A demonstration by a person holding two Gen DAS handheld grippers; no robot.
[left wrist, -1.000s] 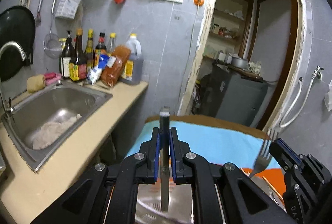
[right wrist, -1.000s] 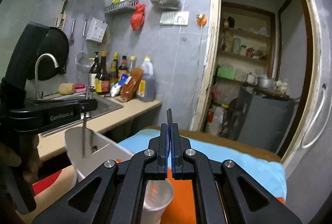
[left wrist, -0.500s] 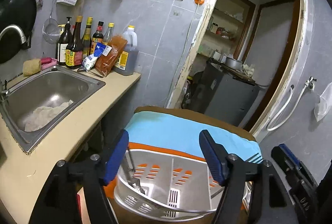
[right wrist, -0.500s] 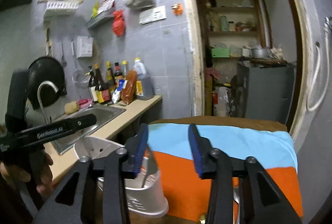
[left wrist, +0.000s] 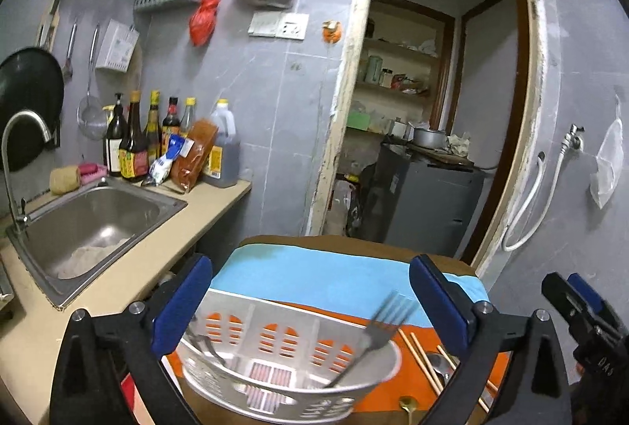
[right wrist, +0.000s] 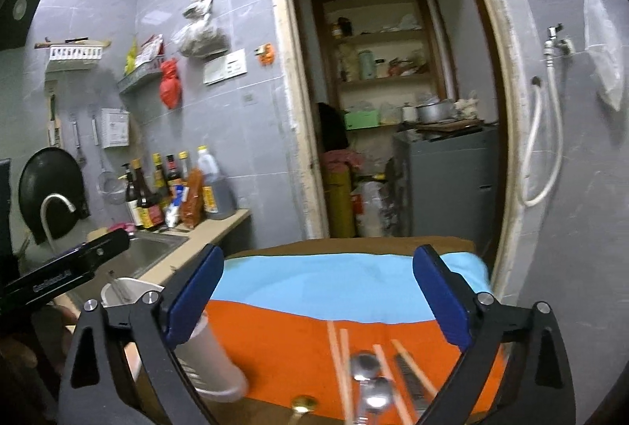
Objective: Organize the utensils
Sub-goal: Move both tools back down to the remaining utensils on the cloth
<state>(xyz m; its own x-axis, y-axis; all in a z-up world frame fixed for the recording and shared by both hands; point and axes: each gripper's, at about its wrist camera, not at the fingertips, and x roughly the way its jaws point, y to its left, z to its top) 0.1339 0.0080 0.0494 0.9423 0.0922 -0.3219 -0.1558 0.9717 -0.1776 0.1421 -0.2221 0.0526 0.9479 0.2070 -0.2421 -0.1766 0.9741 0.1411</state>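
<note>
A white slotted utensil holder [left wrist: 283, 358] stands on an orange and blue cloth [left wrist: 338, 279]. A fork [left wrist: 377, 334] leans in its right compartment and another utensil [left wrist: 204, 342] in its left. My left gripper [left wrist: 310, 303] is open and empty above the holder. My right gripper [right wrist: 318, 299] is open and empty over the cloth [right wrist: 298, 338]. Below it lie chopsticks [right wrist: 338, 354], two silver spoons [right wrist: 369, 381], a gold spoon [right wrist: 302, 405] and a dark utensil [right wrist: 409, 378]. The holder [right wrist: 208, 354] is at its lower left.
A counter with a steel sink [left wrist: 90, 216] and faucet [left wrist: 15, 149] runs along the left, with sauce bottles [left wrist: 157, 142] at the back. A doorway [left wrist: 424, 134] opens behind the table. A hose and tap [left wrist: 550, 185] hang on the right wall.
Both grippers were shut on utensils a second ago, then opened. The left one's utensil and the right one's fork now stand in the holder. The right gripper has moved right, over the cloth.
</note>
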